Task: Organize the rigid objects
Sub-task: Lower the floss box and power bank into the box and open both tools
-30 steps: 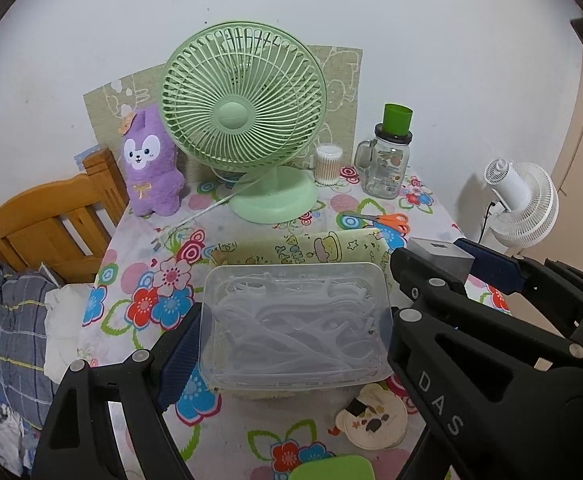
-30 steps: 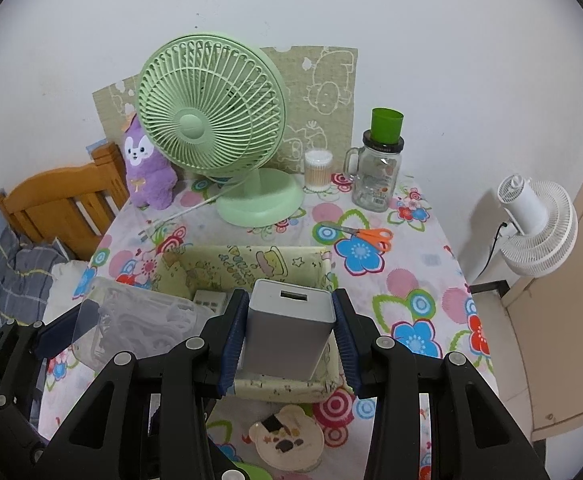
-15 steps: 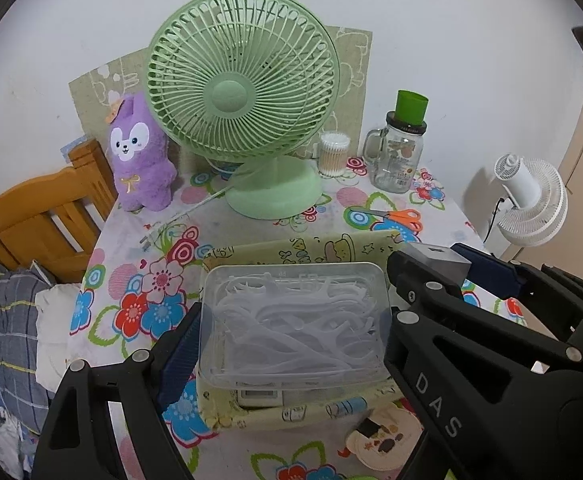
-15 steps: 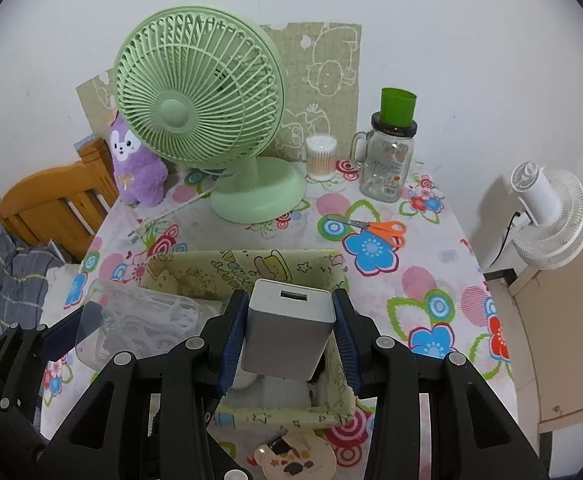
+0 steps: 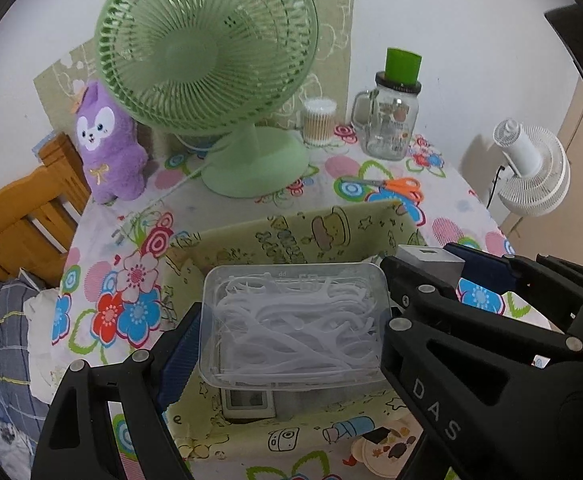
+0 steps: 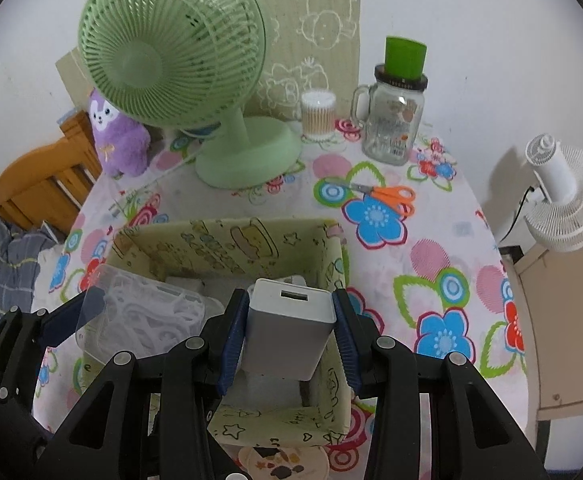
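Note:
My left gripper (image 5: pixel 287 320) is shut on a clear plastic box of white floss picks (image 5: pixel 295 324) and holds it over the yellow-green patterned storage box (image 5: pixel 291 232). My right gripper (image 6: pixel 289 320) is shut on a grey power bank (image 6: pixel 287 330) and holds it over the same storage box (image 6: pixel 227 248), to the right of the floss box (image 6: pixel 139 312). The power bank also shows in the left wrist view (image 5: pixel 427 258). A small white device with a screen (image 5: pixel 247 402) lies at the bottom of the storage box.
On the flowered tablecloth (image 6: pixel 431 272) stand a green desk fan (image 6: pixel 179 60), a purple plush toy (image 6: pixel 117 136), a cotton-swab tub (image 6: pixel 317 114), a glass mug jar with a green cup (image 6: pixel 393 120) and orange scissors (image 6: pixel 387 196). A white floor fan (image 6: pixel 563 200) is right, a wooden chair (image 6: pixel 39 184) left.
Both grippers have moved forward and down over the storage box, each keeping its object. The box's inside and the white device in it have come into view.

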Demonstrator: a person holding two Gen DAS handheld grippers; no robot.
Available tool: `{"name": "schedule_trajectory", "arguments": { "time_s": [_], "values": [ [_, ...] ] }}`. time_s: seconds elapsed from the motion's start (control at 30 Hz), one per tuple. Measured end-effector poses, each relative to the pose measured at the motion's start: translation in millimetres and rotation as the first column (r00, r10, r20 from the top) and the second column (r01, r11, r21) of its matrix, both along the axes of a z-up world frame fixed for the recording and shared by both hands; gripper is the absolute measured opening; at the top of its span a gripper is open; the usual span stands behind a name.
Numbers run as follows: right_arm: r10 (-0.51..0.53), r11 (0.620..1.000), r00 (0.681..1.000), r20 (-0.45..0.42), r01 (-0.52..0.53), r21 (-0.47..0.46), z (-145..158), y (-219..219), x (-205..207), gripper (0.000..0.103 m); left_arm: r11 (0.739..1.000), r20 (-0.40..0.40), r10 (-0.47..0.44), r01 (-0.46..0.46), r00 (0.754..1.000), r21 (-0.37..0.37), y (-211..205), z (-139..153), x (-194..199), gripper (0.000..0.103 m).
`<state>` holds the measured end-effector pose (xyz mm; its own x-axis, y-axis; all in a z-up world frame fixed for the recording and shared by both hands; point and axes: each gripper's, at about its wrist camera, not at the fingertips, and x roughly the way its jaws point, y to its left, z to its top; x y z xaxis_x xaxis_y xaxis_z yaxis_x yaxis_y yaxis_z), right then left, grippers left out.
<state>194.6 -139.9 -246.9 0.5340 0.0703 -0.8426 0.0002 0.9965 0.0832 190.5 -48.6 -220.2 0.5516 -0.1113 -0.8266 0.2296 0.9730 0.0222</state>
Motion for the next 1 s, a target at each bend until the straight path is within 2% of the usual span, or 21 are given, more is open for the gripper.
{"name": "schedule_trajectory", "arguments": {
  "time_s": [0.17,0.27,0.3,0.4,0.6,1.0],
  "values": [
    [-0.015,1.0,1.0,-0.006,0.015,0.017,-7,-1,2,0.047,1.0,-0.025,0.003,-0.004,1.0,-0.015,3,-8,7,0.088],
    [-0.01,1.0,1.0,0.001,0.01,-0.012,-8,1,3,0.062,1.0,-0.032,0.005,-0.006,0.999,-0.005,4,-14,10,0.088],
    [-0.008,1.0,1.0,0.011,0.008,-0.019,-7,2,2,0.07,1.0,-0.039,0.007,-0.007,0.999,-0.012,5,-16,12,0.088],
    [-0.024,0.999,0.999,0.04,0.026,-0.046,-3,0,1,0.08,0.999,-0.045,0.02,-0.021,0.999,-0.024,7,-20,18,0.088],
    [-0.045,0.996,0.999,0.028,0.047,-0.074,-6,-6,4,0.082,1.0,-0.059,-0.002,0.0,0.998,-0.027,2,-30,29,0.089],
    [-0.092,0.995,0.996,-0.004,0.092,-0.038,-16,-11,5,0.084,0.999,-0.067,-0.019,0.017,0.998,-0.033,-2,-36,34,0.097]
  ]
}}
